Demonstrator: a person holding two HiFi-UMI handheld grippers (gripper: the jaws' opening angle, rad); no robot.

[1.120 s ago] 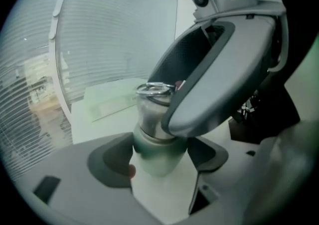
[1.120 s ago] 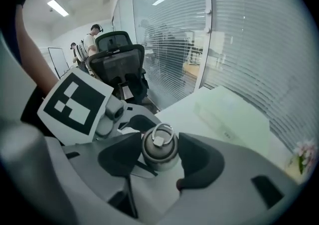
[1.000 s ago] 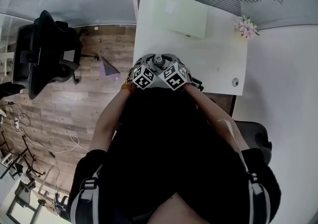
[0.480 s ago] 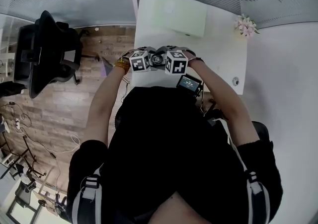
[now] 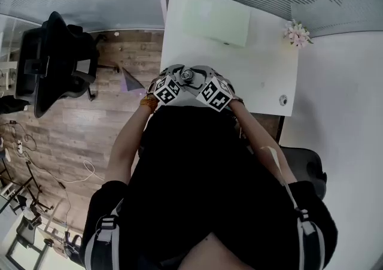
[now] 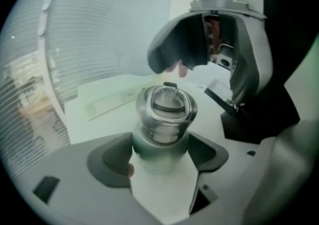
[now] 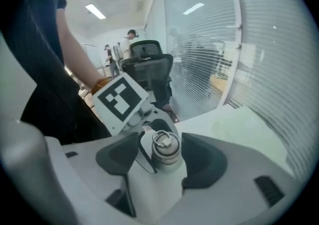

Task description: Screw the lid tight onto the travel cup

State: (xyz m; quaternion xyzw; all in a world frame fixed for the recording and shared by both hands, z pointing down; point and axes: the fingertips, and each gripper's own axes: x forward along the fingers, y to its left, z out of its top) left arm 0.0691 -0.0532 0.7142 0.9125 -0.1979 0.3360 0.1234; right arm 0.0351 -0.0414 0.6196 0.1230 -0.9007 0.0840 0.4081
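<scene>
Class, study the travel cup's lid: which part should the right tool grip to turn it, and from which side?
Probably the round side wall of the lid, approached from above, a pad on either side: it is cylindrical and upright, and the left tool grips the travel cup beneath. The right tool has just been opening its jaws, which straddle the lid without touching.

Steel travel cup (image 6: 159, 145) – upright w/ lid (image 6: 167, 107)

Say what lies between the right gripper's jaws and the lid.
Nothing: in the right gripper view, the jaws of the right gripper, which have just been opening, flank the lid with a bare gap each side.
</scene>
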